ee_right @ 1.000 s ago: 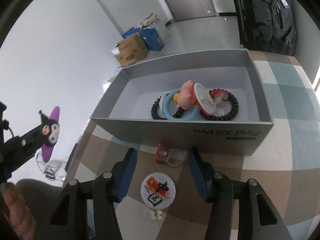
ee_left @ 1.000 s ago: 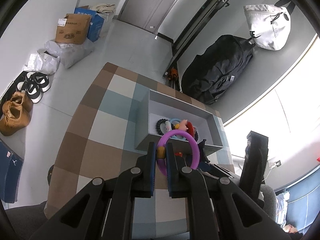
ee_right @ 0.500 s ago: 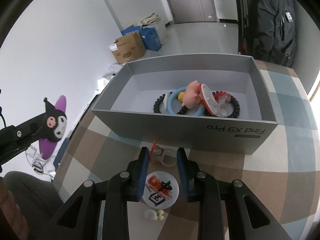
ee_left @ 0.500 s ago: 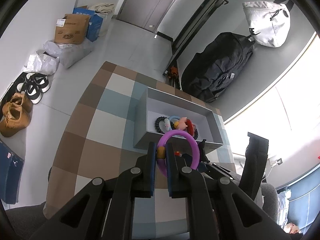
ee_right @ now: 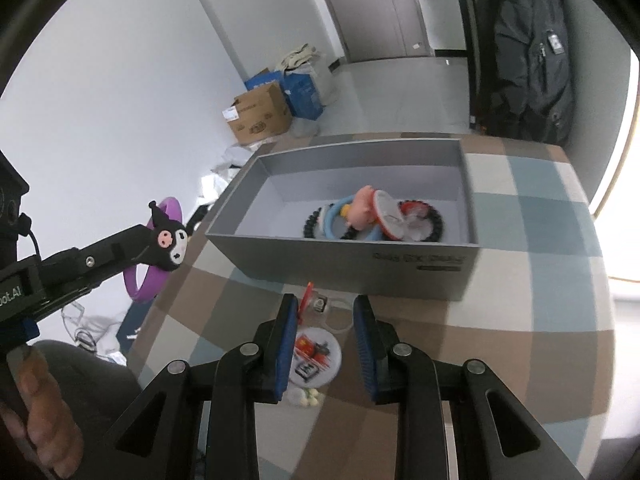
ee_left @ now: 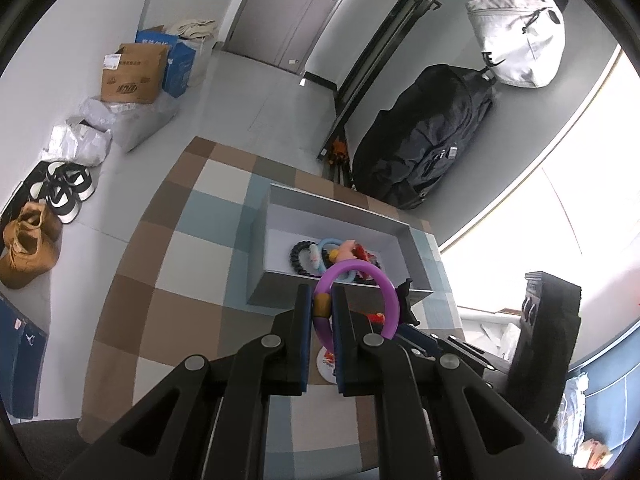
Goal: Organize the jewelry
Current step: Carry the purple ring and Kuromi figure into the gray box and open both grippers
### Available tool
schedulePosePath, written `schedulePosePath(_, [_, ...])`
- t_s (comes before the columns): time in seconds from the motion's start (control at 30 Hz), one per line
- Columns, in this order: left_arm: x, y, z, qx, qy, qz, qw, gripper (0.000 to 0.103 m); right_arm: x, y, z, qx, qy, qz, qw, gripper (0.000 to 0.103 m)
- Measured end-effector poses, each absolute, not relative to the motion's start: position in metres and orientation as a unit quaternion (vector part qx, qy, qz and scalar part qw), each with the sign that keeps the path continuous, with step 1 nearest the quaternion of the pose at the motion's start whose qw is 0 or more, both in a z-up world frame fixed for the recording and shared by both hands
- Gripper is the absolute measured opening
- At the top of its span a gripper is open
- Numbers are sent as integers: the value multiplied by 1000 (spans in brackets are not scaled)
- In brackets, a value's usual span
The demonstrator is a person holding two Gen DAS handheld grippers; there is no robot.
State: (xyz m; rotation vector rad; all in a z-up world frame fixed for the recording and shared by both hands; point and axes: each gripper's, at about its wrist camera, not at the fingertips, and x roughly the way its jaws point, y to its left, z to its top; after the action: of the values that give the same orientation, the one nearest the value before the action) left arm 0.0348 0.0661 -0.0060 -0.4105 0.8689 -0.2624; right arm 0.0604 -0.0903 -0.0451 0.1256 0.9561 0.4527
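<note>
My left gripper (ee_left: 321, 312) is shut on a purple bracelet (ee_left: 360, 276) with a black cartoon charm (ee_right: 170, 246), held above the table in front of the grey box (ee_left: 264, 276). The box (ee_right: 360, 264) holds a black bead bracelet (ee_right: 434, 220), a blue ring (ee_right: 324, 224) and a pink figure (ee_right: 362, 208). My right gripper (ee_right: 326, 320) is open, its fingers on either side of a small clear and red ring piece (ee_right: 320, 306) and over a round white badge (ee_right: 316, 356) on the table.
Small white beads (ee_right: 308, 398) lie by the badge. The checked tablecloth (ee_left: 168, 280) covers the table. Cardboard boxes (ee_left: 132, 74), shoes (ee_left: 28, 236) and a black backpack (ee_left: 424, 140) stand on the floor beyond.
My right gripper narrowed half a second ago and has opened wider again around the ring piece. My left gripper has lifted slightly with the purple bracelet.
</note>
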Motion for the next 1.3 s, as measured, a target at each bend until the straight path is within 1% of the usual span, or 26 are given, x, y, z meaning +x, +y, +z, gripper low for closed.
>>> schedulePosePath(0.13, [34, 57, -6, -187, 416, -122, 882, 5, 56, -101, -34, 61, 446, 216, 866, 27])
schedulePosePath(0.43, [40, 38, 8, -166, 411, -116, 889, 5, 52, -125, 6, 74, 397, 231, 885, 27])
schedulePosePath(0.7, [66, 24, 24, -133, 402, -116, 898, 5, 77, -140, 25, 87, 379, 224, 894, 27])
schedulePosePath(0.93, [91, 18, 13, -128, 410, -119, 895, 5, 103, -135, 28, 84, 370, 244, 892, 27])
schedulePosePath(1.3, [118, 27, -14, -143, 434, -121, 881, 5, 145, -127, -2, 91, 393, 262, 877, 27])
